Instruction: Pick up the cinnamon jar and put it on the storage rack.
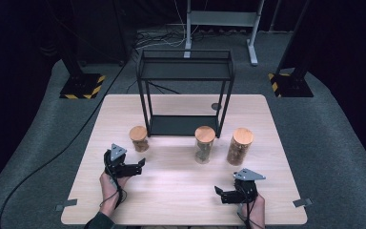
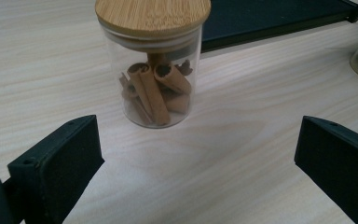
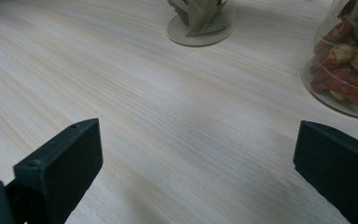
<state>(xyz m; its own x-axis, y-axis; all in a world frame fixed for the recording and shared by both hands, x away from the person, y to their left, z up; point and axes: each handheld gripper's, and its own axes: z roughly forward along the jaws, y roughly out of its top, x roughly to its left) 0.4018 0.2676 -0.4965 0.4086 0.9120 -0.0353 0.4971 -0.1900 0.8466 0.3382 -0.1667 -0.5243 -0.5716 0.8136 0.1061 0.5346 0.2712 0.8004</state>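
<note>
At the lower left of the high view, the left hand-held gripper (image 1: 142, 164) rests on the pale wooden tabletop (image 1: 181, 186) with its jaws spread wide, aimed at the short glass jar of cinnamon sticks with a bamboo lid (image 1: 138, 138), which stands just above it, untouched, before the black metal two-tier shelf (image 1: 186, 71). Right of centre stand the medium bamboo-lidded glass jar of green leaves (image 1: 204, 144) and the tall bamboo-lidded glass jar of reddish-brown pieces (image 1: 239, 146). At lower right, the right hand-held gripper (image 1: 218, 192) also gapes, holding nothing.

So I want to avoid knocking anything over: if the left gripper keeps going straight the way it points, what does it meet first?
Most likely the cinnamon jar, which stands centred ahead of the open left gripper, with bare table between them.
</note>
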